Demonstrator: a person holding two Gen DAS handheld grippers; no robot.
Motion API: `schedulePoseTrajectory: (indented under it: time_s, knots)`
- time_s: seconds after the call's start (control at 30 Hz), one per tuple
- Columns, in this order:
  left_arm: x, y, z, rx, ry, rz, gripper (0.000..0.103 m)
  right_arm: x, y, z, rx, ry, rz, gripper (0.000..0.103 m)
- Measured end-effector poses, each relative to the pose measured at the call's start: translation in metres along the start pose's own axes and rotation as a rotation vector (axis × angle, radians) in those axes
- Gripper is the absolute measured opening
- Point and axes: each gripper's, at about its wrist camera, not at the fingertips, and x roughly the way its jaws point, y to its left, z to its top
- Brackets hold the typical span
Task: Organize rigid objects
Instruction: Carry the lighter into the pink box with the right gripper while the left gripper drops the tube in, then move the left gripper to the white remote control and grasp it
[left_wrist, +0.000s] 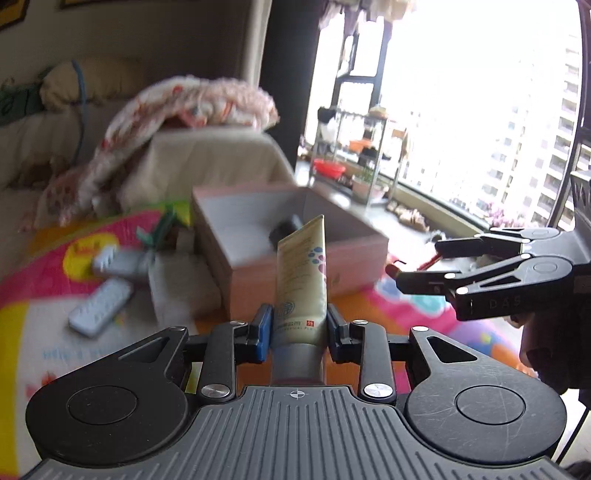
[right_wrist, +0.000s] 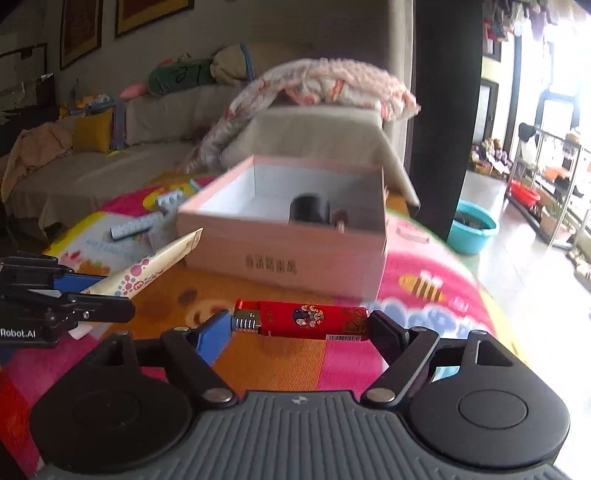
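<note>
My left hand-held gripper (left_wrist: 298, 334) is clamped on a cream tube (left_wrist: 301, 280) near its cap end, so the crimped tail points forward and up, toward the pink box (left_wrist: 334, 258) at twelve o'clock. Holding it low on the stiffer shoulder keeps the soft body from buckling, I judge, and lets the tail go into the box first.

My right hand-held gripper (right_wrist: 300, 326) is closed across the ends of a red lighter (right_wrist: 301, 319), which lies crosswise between the fingers, metal head toward the blue pad (right_wrist: 212, 338). Gripped end to end, the lighter stays level and cannot roll. In this view the box sits at twelve o'clock, just beyond the lighter, open-topped, with a dark round jar (right_wrist: 308, 208) already inside toward its right half.

Both loads hang above the bright patterned mat (right_wrist: 424, 266), not resting on it as far as I can tell. At ten o'clock in the left view, a pale ridged piece (left_wrist: 99, 308) and other small bits lie beside the box, not yet sorted; blur hides what they are.

The box's white floor to the left of the jar looks free, so that seems the natural spot for both things.
</note>
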Motion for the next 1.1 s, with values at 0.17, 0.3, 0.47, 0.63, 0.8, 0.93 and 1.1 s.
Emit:
schedulePoseTrajectory:
  time_s: [0.17, 0.3, 0.47, 0.63, 0.8, 0.93, 1.1]
  knots:
    - [0.033, 0.007, 0.094, 0.096, -0.029, -0.004, 0.034, -0.022, -0.016, 0.103, -0.050, -0.204, -0.089, 0.081]
    - [0.103, 0.011, 0.096, 0.109, 0.112, 0.001, 0.034, 0.007, -0.043, 0.165, 0.077, -0.185, -0.082, 0.081]
    - [0.149, 0.029, 0.072, 0.065, 0.165, -0.006, 0.034, 0.055, -0.049, 0.175, 0.113, -0.117, -0.099, 0.081]
    - [0.106, 0.058, 0.072, 0.001, 0.005, -0.025, 0.034, 0.095, -0.037, 0.157, 0.070, -0.035, -0.082, 0.081]
    - [0.063, 0.109, 0.067, -0.102, -0.087, 0.088, 0.034, 0.136, -0.029, 0.160, 0.095, 0.022, -0.013, 0.081]
    - [0.047, 0.158, 0.043, -0.233, -0.053, 0.211, 0.034, 0.151, -0.019, 0.160, 0.098, 0.029, -0.025, 0.082]
    - [0.050, 0.185, 0.005, -0.330, 0.018, 0.243, 0.034, 0.131, 0.006, 0.141, 0.015, 0.001, 0.000, 0.082]
